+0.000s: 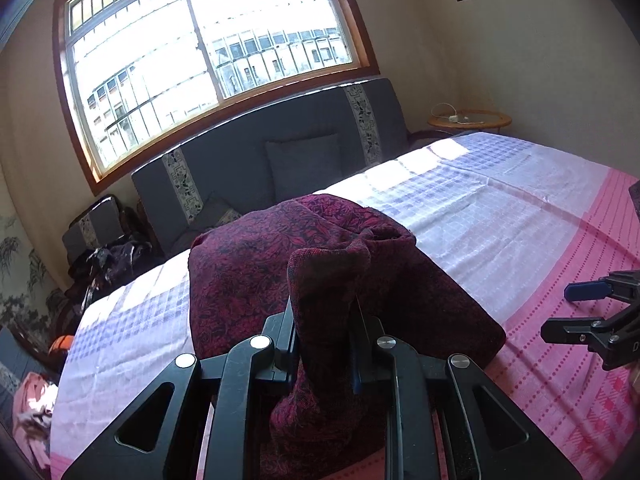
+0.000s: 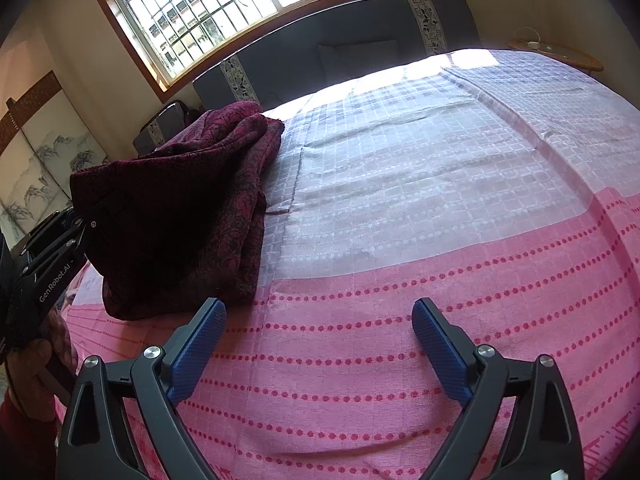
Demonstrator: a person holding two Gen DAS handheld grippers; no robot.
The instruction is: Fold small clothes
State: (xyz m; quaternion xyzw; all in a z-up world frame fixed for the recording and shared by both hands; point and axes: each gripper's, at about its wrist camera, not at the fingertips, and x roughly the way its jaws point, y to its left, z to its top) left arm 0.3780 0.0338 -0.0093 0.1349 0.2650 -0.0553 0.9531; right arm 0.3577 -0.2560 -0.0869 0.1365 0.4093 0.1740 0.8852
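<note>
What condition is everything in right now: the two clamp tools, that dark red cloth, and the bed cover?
Left gripper: shut on a bunched edge of the red cloth.
Right gripper: open, nothing between its fingers.
Red cloth: partly folded, one edge lifted off the bed.
Bed cover: spread flat.

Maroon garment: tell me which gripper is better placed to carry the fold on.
Left. The left gripper is already shut on a bunch of the maroon patterned garment, lifting it off the bed sheet. The right gripper is open, with nothing between its fingers, beside the cloth.
</note>
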